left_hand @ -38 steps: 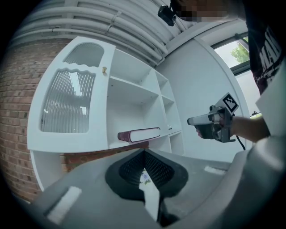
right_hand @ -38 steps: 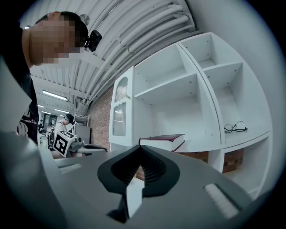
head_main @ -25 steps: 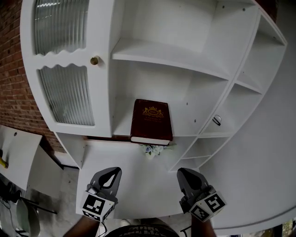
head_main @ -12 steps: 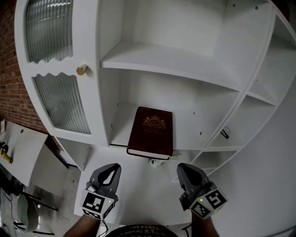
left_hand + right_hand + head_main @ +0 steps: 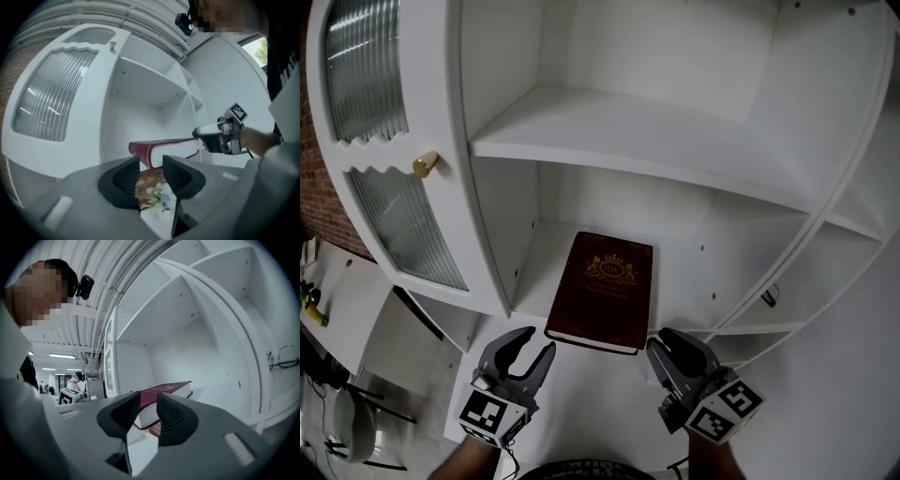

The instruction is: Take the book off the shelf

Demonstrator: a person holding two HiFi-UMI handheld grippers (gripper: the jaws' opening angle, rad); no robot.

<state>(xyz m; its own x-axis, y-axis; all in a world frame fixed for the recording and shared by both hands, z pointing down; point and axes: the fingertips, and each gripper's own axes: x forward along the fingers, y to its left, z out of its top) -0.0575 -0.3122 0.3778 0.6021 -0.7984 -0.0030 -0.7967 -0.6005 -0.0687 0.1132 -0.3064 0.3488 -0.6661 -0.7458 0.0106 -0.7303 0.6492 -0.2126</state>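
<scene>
One book (image 5: 603, 291) lies on the shelf (image 5: 532, 267), with the left gripper (image 5: 536, 343) and right gripper (image 5: 666, 341), both spread and empty, now nearer it.

Maroon book (image 5: 602, 291) flat on shelf (image 5: 680, 281)

A cabinet door (image 5: 403, 225) with ribbed glass panes and wavy white trim stands at the left, a small brass knob (image 5: 425, 165) on its edge and a brick wall (image 5: 321, 220) behind it. A little bunch of white and blue flowers (image 5: 159, 197) (real or fake, hard to tell) sits low in the middle. Wire glasses (image 5: 281, 357) lie off to the right, and a person (image 5: 75, 380) stands far back.
</scene>
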